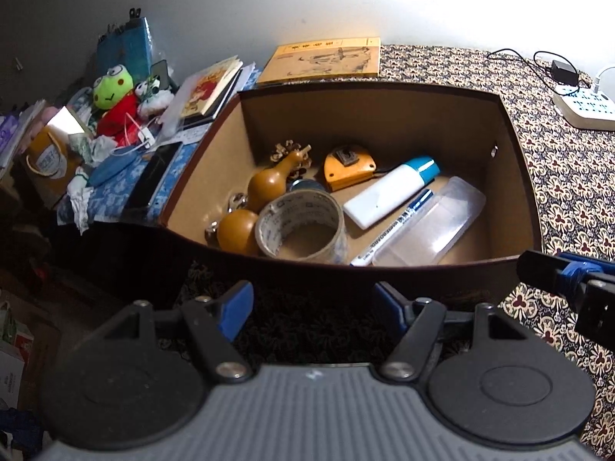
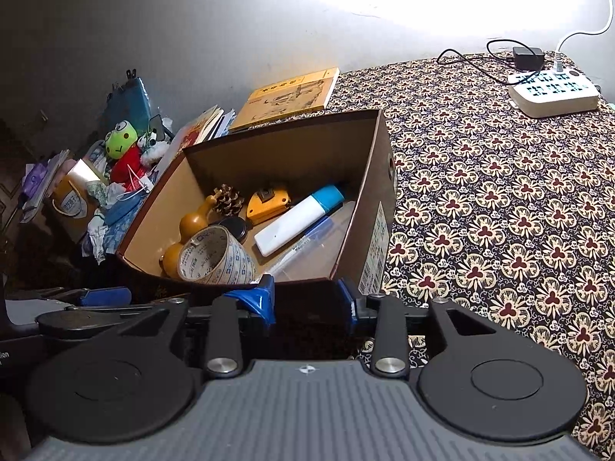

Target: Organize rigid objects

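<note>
An open cardboard box [image 1: 511, 176] [image 2: 378, 176] sits on a patterned cloth. Inside lie a tape roll [image 1: 301, 224] [image 2: 217, 255], a brown gourd [image 1: 267, 184] [image 2: 192, 223], a pine cone [image 2: 227, 199], an orange tape measure [image 1: 348, 167] [image 2: 267, 201], a white bottle with a blue cap [image 1: 388, 192] [image 2: 296, 219], a whiteboard marker [image 1: 396, 226] and a clear plastic case [image 1: 430, 226]. My left gripper [image 1: 313, 307] stands open in front of the box's near wall, empty. My right gripper [image 2: 307, 303] is open too, close to the box's near right corner.
Left of the box lies clutter: a frog plush [image 1: 113, 92] [image 2: 121, 142], books [image 1: 209, 88], a phone [image 1: 153, 174], tissues. A yellow book [image 1: 323, 57] [image 2: 288, 94] lies behind the box. A power strip [image 1: 588, 105] [image 2: 553, 92] with cables sits at the far right.
</note>
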The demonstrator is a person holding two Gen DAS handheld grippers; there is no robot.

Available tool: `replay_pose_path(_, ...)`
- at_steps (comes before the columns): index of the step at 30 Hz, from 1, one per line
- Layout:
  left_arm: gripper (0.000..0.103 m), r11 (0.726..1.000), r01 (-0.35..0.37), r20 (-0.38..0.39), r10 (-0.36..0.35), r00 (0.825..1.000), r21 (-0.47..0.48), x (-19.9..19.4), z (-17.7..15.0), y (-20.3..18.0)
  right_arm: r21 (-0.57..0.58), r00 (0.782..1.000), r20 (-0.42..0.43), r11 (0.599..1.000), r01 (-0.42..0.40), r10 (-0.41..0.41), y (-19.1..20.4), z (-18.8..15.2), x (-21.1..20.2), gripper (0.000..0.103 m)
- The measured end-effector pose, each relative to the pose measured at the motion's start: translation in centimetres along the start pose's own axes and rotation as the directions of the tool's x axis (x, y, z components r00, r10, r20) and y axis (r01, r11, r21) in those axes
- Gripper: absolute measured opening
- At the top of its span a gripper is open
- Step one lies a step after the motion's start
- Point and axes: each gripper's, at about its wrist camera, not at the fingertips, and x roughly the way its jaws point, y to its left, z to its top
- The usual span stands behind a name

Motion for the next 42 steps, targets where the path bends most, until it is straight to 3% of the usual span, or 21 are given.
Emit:
replay_pose_path(21, 0.072, 0.999, 0.011, -0.078, -0.007, 0.997, 0.042, 0.3, -2.3, -5.4, 0.003, 0.999, -0.049, 1.0, 0.016, -0.016, -3.6, -1.9, -1.5, 0.02)
replay_pose_path(31, 0.072, 0.988, 0.081, -0.094, -0.069, 0.993, 0.134, 0.4, -2.3, -9.8, 0.054, 0.994, -0.049, 0.993, 0.101, -0.098, -7.0, -2.6, -2.9, 0.02)
replay_pose_path(42, 0.073, 0.951, 0.169, -0.093, -0.15, 0.984, 0.258, -0.3, -2.2, -15.6, 0.161, 0.976, -0.037, 0.962, 0.219, -0.216, -11.5, -3.4, -5.2, 0.021)
